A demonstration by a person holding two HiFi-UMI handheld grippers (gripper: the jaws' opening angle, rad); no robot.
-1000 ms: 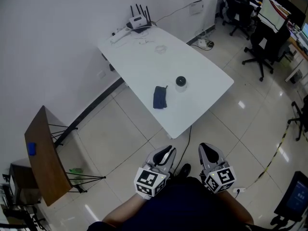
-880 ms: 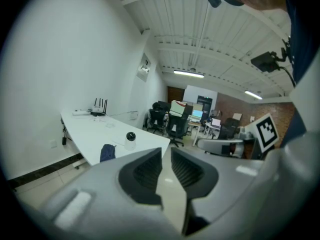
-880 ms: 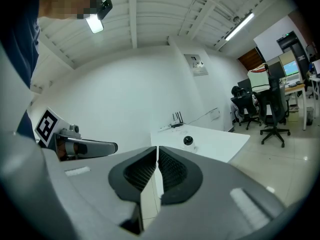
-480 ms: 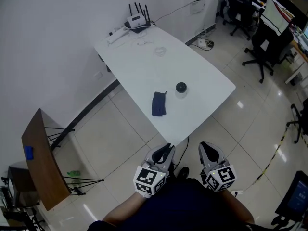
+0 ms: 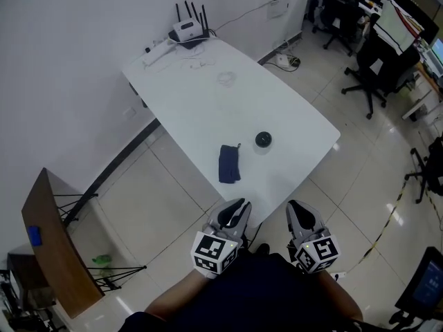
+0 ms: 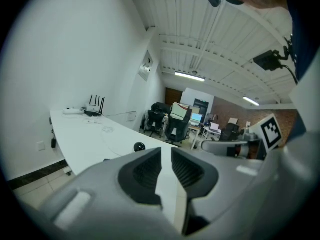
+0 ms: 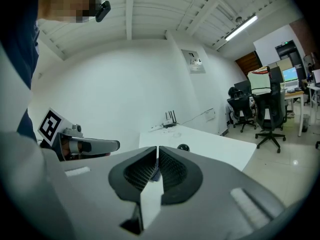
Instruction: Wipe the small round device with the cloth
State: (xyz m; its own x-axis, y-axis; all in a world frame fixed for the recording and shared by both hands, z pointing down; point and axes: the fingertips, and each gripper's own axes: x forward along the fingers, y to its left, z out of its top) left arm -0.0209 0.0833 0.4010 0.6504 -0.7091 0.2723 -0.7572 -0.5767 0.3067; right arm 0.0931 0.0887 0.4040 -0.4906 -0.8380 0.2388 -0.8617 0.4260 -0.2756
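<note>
- Fingers of the left gripper (image 6: pixel 166 154) are held slightly apart; those of the right gripper (image 7: pixel 158 151) are pressed together, empty.
- Cloth (image 5: pixel 230 164) and small round device (image 5: pixel 263 140) are laid near each other on the surface (image 5: pixel 208 95).

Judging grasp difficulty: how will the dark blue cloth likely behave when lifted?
The cloth lies flat on the table, so it will probably go floppy and droop if lifted by one edge. It looks thin, so it is likely light.

No readable text, label, brand, number or sign on anything in view.
</note>
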